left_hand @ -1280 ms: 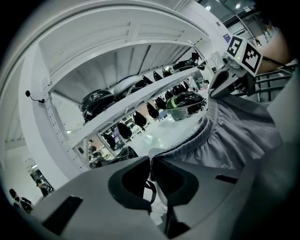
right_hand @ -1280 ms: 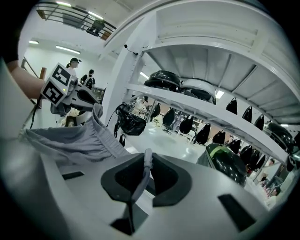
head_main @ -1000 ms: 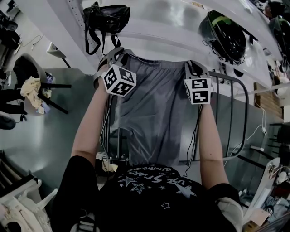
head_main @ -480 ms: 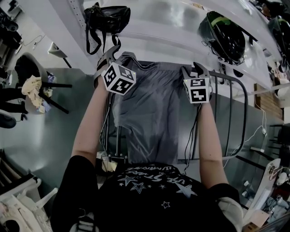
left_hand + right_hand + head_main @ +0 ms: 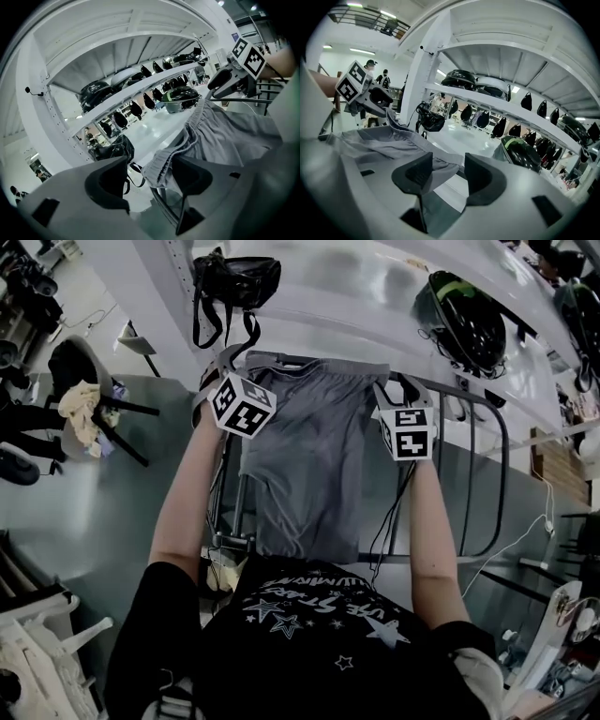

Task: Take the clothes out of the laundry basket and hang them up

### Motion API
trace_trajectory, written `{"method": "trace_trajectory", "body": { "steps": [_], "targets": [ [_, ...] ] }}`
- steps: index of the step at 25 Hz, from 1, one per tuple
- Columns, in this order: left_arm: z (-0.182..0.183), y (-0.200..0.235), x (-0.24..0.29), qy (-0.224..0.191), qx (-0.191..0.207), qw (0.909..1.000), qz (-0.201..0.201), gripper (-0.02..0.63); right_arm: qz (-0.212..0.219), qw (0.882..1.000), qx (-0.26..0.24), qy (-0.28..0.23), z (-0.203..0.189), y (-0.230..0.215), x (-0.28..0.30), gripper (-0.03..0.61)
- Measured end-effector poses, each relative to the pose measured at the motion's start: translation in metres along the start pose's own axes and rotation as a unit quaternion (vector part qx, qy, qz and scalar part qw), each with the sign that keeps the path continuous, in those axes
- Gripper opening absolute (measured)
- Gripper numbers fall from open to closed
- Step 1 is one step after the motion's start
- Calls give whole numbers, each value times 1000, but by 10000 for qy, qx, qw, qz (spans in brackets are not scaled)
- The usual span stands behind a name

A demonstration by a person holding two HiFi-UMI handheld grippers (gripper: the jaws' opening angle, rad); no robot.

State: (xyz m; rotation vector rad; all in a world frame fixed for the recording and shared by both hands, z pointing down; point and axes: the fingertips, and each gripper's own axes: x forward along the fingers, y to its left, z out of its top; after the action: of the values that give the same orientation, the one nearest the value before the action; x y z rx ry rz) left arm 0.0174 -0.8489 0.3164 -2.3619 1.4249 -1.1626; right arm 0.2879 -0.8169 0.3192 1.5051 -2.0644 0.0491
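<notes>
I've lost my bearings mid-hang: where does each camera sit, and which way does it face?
Head view: on the head, facing steeply down at grey shorts on the drying rack; left forearm, right forearm, left gripper and right gripper show.
Left gripper view: looks along its fingers, which have just been opening, waistband between; right gripper beyond.
Right gripper view: mirrored, fingers likewise just opening, waistband between; left gripper beyond.
Shared: shorts, shelf of helmets.

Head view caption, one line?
Grey shorts draped over drying rack; left hand-held gripper and right hand-held gripper just opened, waistband corners between jaws.
</notes>
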Motion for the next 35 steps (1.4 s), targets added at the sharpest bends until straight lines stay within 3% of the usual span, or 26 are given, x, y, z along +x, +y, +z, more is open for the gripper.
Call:
{"method": "trace_trajectory", "body": {
  "steps": [6, 11, 22, 29, 32, 35],
  "targets": [
    [-20, -28, -26, 403, -111, 9989, -226, 323, 290, 9992, -121, -236, 7, 19, -34, 225],
    [-18, -45, -55, 324, -378, 9985, -235, 341, 437, 9981, -173, -394, 7, 26, -60, 224],
    [-3, -64, -133, -127, -799, 9963, 286, 341, 701, 9934, -201, -881, 19, 49, -110, 213],
    [6, -82, -215, -604, -1074, 9884, 889, 338, 1040, 9819, -190, -1575, 37, 75, -175, 173],
    [9, -91, -256, -798, -959, 9836, 1299, 330, 1184, 9734, -199, -1951, 42, 89, -214, 123],
    [9, -97, -299, -952, -763, 9754, 1836, 276, 1390, 9650, -227, -2214, 39, 106, -254, 96]
  ]
}}
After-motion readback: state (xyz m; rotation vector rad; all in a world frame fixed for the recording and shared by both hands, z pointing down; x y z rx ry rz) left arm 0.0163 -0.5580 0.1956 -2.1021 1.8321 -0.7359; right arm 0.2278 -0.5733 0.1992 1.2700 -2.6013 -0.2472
